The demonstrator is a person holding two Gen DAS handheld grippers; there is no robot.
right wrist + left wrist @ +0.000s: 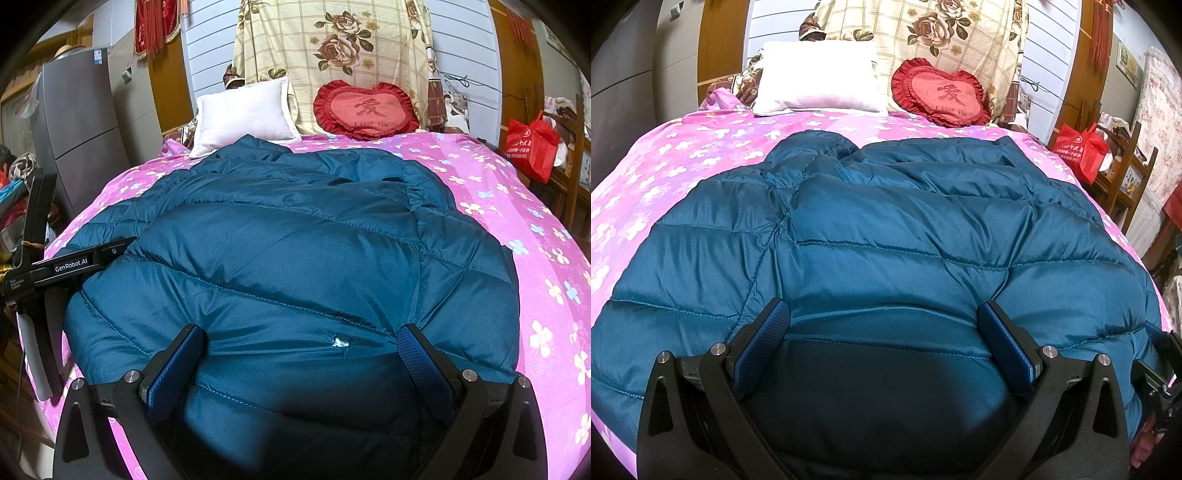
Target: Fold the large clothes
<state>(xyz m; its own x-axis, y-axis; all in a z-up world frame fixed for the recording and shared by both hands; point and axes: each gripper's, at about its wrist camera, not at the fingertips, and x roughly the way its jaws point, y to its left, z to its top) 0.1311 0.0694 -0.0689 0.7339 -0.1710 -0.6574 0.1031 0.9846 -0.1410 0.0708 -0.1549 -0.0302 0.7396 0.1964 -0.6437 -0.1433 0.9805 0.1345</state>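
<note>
The blue puffer jacket (pixel 886 229) lies spread across the pink bedspread (pixel 646 166). Both tongs, left (pixel 882 325) and right (pixel 301 350), gape wide over its near hem, gripping nothing. The slick, puffy fabric could slip out, and the small tear (pixel 340 342) might snag.

Right gripper (pixel 301 343): jaws spread wide, low over the near hem.
Jacket (pixel 288 258): teal quilted, lying ahead on pink floral bedspread (pixel 546 258).
Tear (pixel 340 342): small, white fill showing (between the fingertips).
Left gripper (pixel 74 264): ahead-left, at the jacket's edge.
Far ahead: white pillow (pixel 243 114), red heart cushion (pixel 365 110).
</note>
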